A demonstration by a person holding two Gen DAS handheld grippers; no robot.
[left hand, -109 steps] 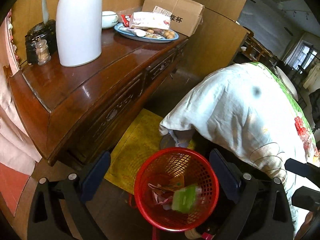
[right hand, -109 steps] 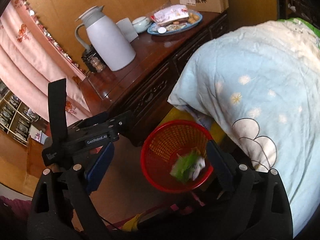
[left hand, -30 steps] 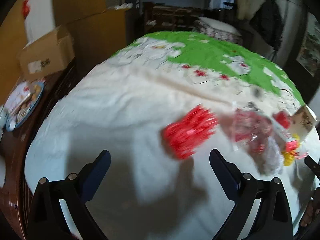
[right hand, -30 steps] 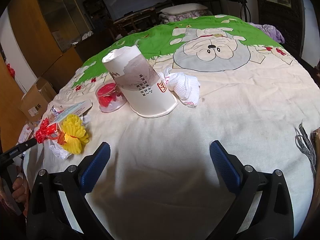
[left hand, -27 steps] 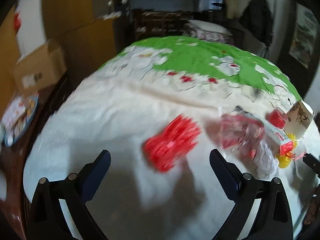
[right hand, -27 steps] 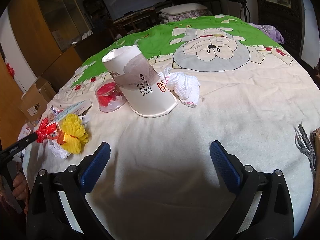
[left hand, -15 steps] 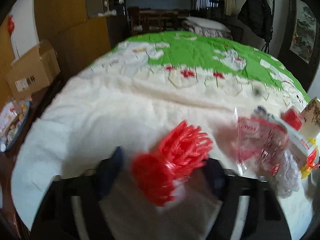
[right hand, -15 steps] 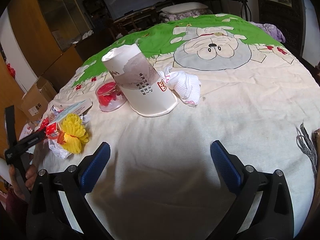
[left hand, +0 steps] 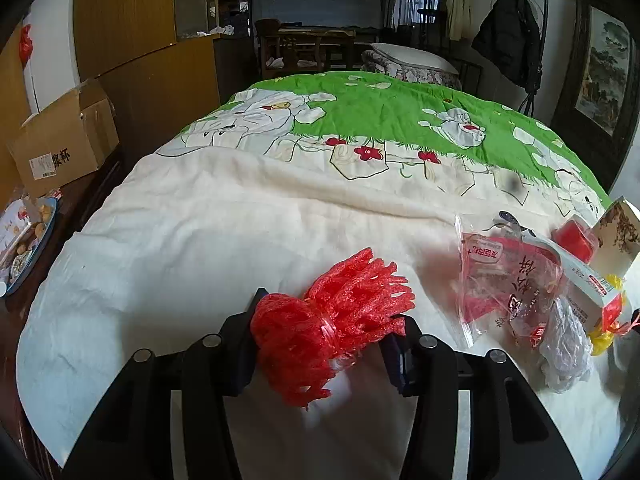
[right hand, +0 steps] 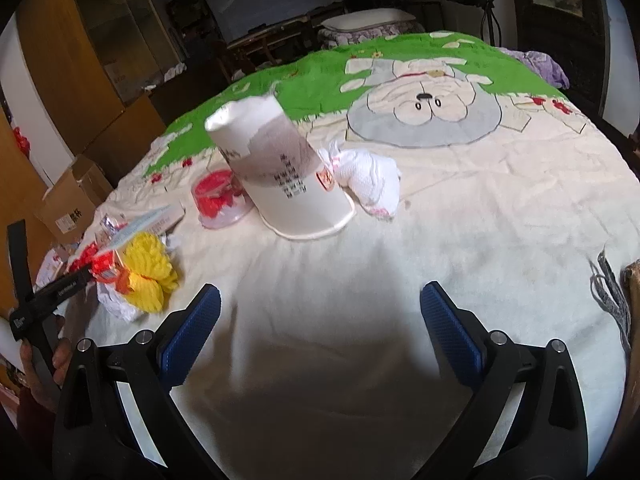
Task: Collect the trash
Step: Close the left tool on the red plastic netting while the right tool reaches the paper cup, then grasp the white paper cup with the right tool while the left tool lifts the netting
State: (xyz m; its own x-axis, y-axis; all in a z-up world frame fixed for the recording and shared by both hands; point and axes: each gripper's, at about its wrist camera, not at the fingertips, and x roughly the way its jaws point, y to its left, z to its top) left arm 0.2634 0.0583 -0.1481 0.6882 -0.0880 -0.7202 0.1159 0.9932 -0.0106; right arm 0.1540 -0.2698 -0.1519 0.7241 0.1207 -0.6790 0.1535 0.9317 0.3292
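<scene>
1. Left wrist view: the left claw (left hand: 320, 344) has just been closing and now clamps the red foam net (left hand: 332, 320), a bunched mesh sleeve lying on the cream quilt (left hand: 192, 232) of the bed. Just right of it lie a clear red-printed bag (left hand: 504, 280) and a crumpled clear wrapper (left hand: 566, 344). A cardboard box (left hand: 60, 140) stands far left.

2. Right wrist view: the right claw (right hand: 320, 320) hovers over bare quilt, jaws wide apart and empty. Beyond it stand an upturned paper cup (right hand: 280, 176), a white cloth wad (right hand: 372, 180) touching its rim, a small plastic cup (right hand: 218, 200) and a yellow foam net (right hand: 148, 272).
</scene>
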